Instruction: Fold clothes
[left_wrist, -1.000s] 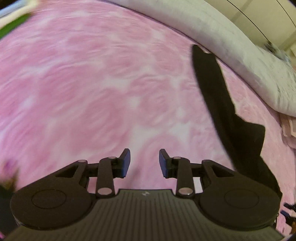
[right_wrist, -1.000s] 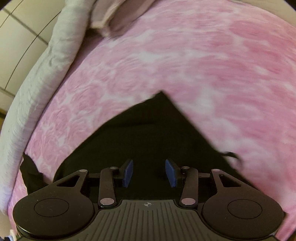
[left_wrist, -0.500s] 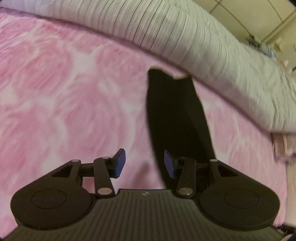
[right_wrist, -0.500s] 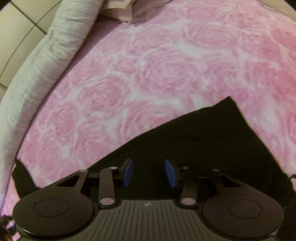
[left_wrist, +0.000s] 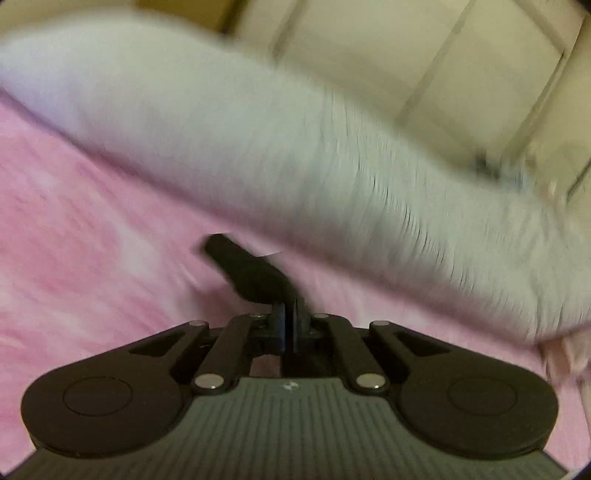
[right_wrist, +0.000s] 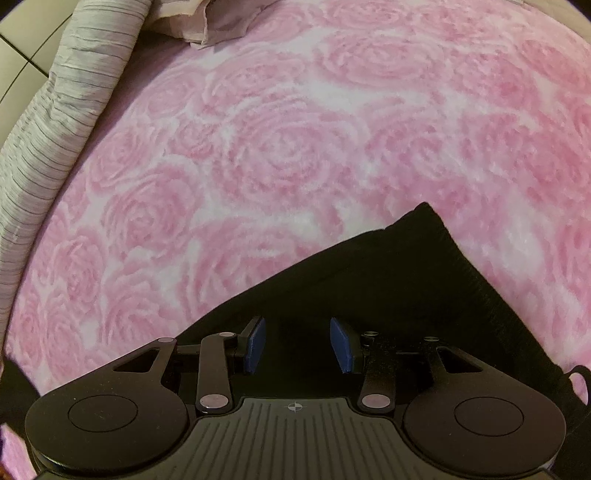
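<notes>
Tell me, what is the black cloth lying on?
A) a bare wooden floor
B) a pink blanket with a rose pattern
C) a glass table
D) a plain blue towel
B: the black cloth lies spread on the pink rose-patterned blanket.

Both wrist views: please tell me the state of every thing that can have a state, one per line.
left claw: shut on a corner of the black garment.
right claw: open, above the garment, gripping nothing.
black garment: lying partly spread on the pink blanket, one end pinched.
pink blanket: spread flat.
grey pillow: lying along the blanket's edge.
</notes>
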